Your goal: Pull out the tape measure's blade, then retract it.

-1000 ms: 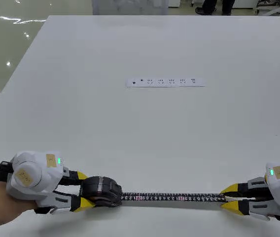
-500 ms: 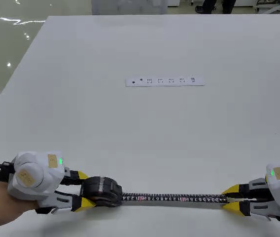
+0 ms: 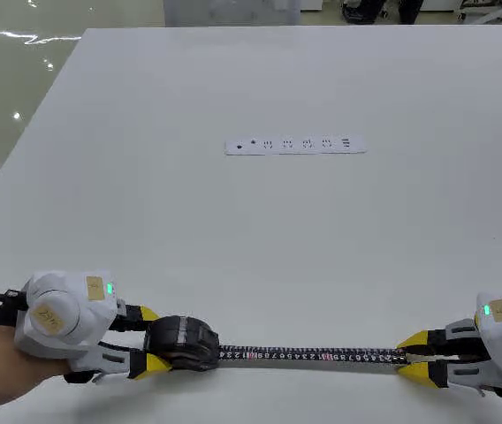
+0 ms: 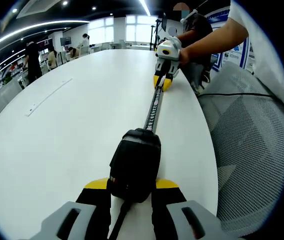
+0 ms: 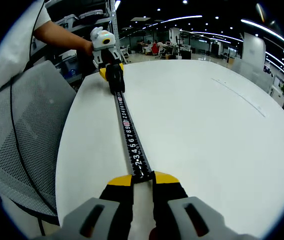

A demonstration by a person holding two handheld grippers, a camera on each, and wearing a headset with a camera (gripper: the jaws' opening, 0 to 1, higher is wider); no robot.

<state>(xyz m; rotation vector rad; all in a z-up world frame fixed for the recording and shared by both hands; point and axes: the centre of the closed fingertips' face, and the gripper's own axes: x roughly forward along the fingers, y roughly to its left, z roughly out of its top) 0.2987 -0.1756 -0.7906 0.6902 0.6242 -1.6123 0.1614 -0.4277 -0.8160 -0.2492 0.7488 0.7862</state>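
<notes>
On the left of the white table (image 3: 277, 230), the left gripper (image 3: 150, 339) squeezes the black tape measure (image 3: 183, 343). Its blade (image 3: 313, 355) lies pulled out flat across the table. The right gripper (image 3: 411, 357) pinches the blade's end.

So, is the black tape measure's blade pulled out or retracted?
Pulled out. The numbered black blade stretches from the black tape measure case, held in the left gripper, to the right gripper shut on its tip.
</notes>
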